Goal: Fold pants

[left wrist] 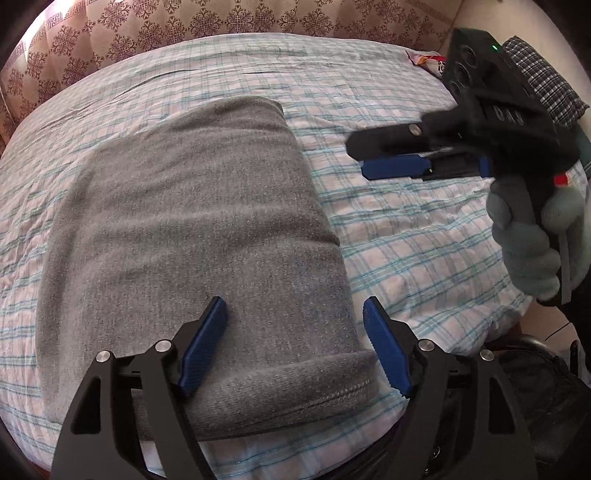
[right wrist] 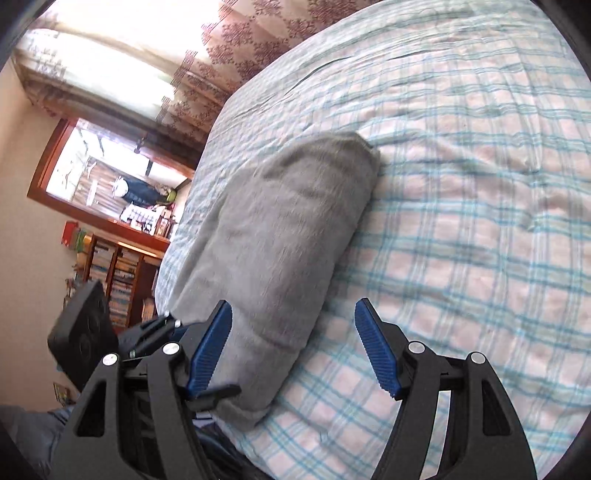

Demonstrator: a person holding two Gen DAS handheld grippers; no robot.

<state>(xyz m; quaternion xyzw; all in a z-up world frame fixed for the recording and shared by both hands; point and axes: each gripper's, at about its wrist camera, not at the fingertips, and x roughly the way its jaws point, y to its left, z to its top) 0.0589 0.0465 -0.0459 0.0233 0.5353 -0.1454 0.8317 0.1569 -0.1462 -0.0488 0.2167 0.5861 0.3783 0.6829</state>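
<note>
Grey pants (left wrist: 192, 236) lie folded in a thick rectangle on the checked bed sheet (left wrist: 424, 251). My left gripper (left wrist: 295, 306) is open and empty, just above the near end of the fold. My right gripper (left wrist: 360, 158) shows in the left wrist view, held in a gloved hand above the sheet to the right of the pants. In the right wrist view the right gripper (right wrist: 293, 310) is open and empty, with the pants (right wrist: 280, 229) under its left finger (right wrist: 210, 350).
The bed (right wrist: 480, 184) has a patterned headboard (left wrist: 184, 22) at the far side. A dark checked cloth (left wrist: 546, 81) and a snack wrapper (left wrist: 428, 61) lie at the far right corner. A bookshelf (right wrist: 122, 280) and mirror (right wrist: 110, 177) stand beyond the bed's edge.
</note>
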